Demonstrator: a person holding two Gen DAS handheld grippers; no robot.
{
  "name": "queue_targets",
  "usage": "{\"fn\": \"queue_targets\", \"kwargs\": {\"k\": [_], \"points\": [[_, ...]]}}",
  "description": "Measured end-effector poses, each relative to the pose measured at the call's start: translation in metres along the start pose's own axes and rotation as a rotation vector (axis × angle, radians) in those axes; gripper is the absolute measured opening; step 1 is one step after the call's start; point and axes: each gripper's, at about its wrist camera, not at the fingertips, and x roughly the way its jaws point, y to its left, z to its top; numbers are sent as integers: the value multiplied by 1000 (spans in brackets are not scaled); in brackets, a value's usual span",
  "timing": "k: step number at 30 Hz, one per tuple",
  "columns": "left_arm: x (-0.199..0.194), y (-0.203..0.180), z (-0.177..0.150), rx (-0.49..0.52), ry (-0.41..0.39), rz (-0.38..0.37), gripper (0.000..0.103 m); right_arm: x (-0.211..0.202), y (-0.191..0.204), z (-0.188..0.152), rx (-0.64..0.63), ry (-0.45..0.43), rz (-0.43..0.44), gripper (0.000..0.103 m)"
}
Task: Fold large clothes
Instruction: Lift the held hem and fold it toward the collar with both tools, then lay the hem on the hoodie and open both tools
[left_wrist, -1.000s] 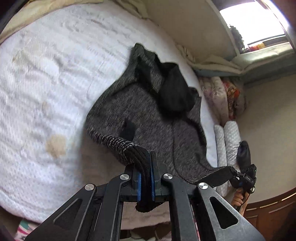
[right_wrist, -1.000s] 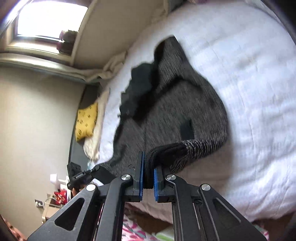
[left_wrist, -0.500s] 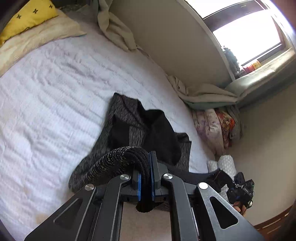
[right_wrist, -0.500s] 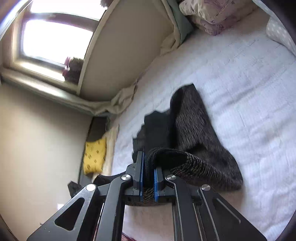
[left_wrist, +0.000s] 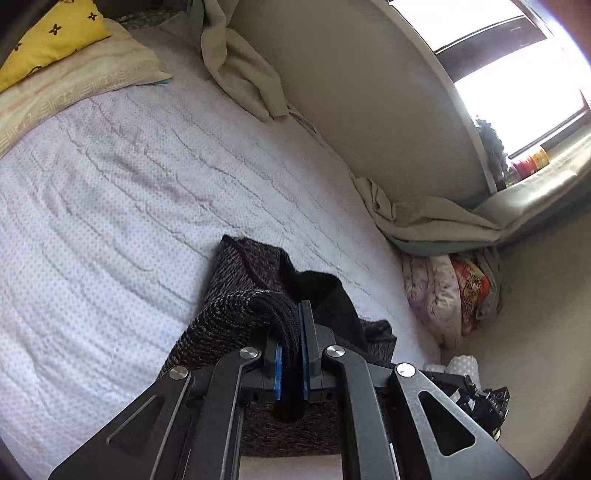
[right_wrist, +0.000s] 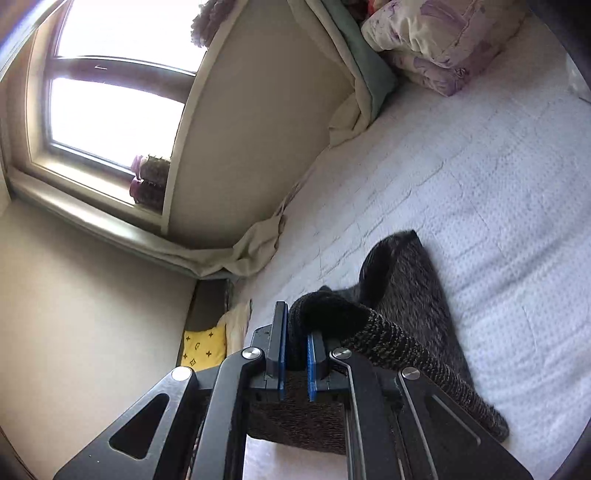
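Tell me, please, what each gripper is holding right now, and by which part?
Both hold the dark knitted sweater. The left gripper and the right gripper each pinch a bunched bit of its ribbed edge between their blue pads.

The sweater (left_wrist: 255, 280) lies on the bed (left_wrist: 110, 206), its near hem lifted between the pads of the left gripper (left_wrist: 291, 354) and the right gripper (right_wrist: 295, 354) (one at each end). Beyond it, a folded quilt (right_wrist: 439, 44) and a pillow (left_wrist: 48, 37) sit at opposite ends of the bed, a windowsill (right_wrist: 92, 218) above.
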Motion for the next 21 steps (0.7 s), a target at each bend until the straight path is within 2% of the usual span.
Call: {"fn": "queue_targets", "kwargs": {"k": [13,21], "points": [[52,1,20,-10,25,41,10,32,-43,26,37,-6,-14,4],[91,29,25,-87,70,80,10,64,-67,33,54,25,-80,4]]}}
